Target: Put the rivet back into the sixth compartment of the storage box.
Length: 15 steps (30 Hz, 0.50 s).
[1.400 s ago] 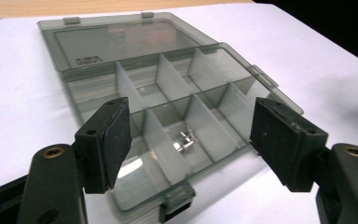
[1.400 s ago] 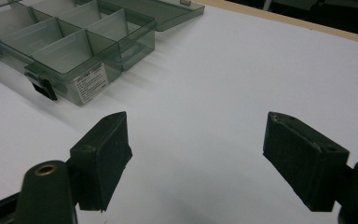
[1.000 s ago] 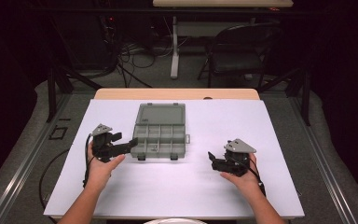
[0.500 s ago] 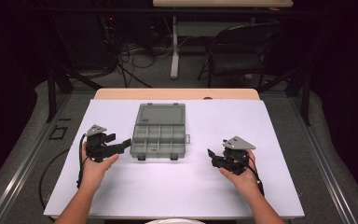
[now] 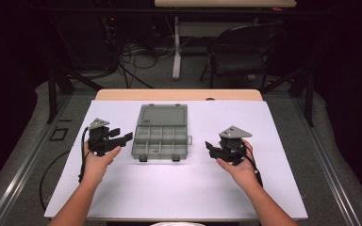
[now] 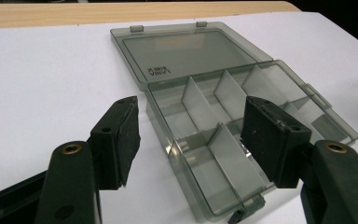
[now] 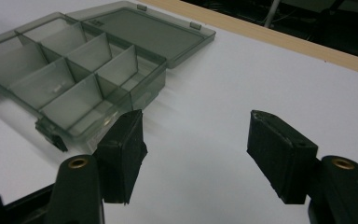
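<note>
On the white table (image 5: 179, 188), a smoky grey compartment box (image 5: 161, 141) lies open and flat, lid (image 5: 164, 115) folded away from the person. To close it well, both jaw pairs should likely reach the lid's far edge and swing it evenly. The left hand-held gripper (image 5: 126, 137) sits just beside the box's left side and the right hand-held gripper (image 5: 210, 148) near its right; both are spread, holding nothing, jaws lately narrowing.

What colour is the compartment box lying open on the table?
The compartment box is a translucent smoky grey, lid and tray alike. It shows best in the left gripper view.
</note>
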### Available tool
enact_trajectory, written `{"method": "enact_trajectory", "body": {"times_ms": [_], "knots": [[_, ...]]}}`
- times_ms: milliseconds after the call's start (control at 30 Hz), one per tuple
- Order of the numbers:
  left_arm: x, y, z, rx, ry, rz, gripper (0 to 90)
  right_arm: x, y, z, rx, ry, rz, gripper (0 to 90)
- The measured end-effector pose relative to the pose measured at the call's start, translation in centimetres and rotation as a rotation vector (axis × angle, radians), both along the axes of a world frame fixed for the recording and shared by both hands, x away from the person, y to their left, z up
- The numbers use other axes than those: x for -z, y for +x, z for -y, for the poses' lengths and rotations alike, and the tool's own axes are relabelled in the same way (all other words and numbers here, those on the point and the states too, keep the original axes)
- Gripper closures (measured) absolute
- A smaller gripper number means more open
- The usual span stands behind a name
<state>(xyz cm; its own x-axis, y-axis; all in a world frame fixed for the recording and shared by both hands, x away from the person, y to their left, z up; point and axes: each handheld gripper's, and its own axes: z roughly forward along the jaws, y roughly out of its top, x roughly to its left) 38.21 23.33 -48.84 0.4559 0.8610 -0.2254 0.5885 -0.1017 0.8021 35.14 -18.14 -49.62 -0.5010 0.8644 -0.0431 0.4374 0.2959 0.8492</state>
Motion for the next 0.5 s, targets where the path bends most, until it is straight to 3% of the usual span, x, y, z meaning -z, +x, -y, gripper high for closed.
{"method": "enact_trajectory", "body": {"times_ms": [100, 200, 500], "knots": [[-0.5, 0.6, 0.2, 0.001, 0.009, -0.010, 36.5, -1.0, 1.2, -0.4, 0.002, 0.024, -0.022, 35.6], [-0.9, 1.2, 0.3, 0.011, 0.003, -0.030, 36.4, -2.0, 2.1, -1.0, 0.005, -0.003, -0.014, 35.5], [-2.0, 3.6, 0.5, 0.013, 0.004, -0.022, 38.7, -4.1, 5.7, -2.4, 0.003, 0.008, -0.082, 36.6]]}}
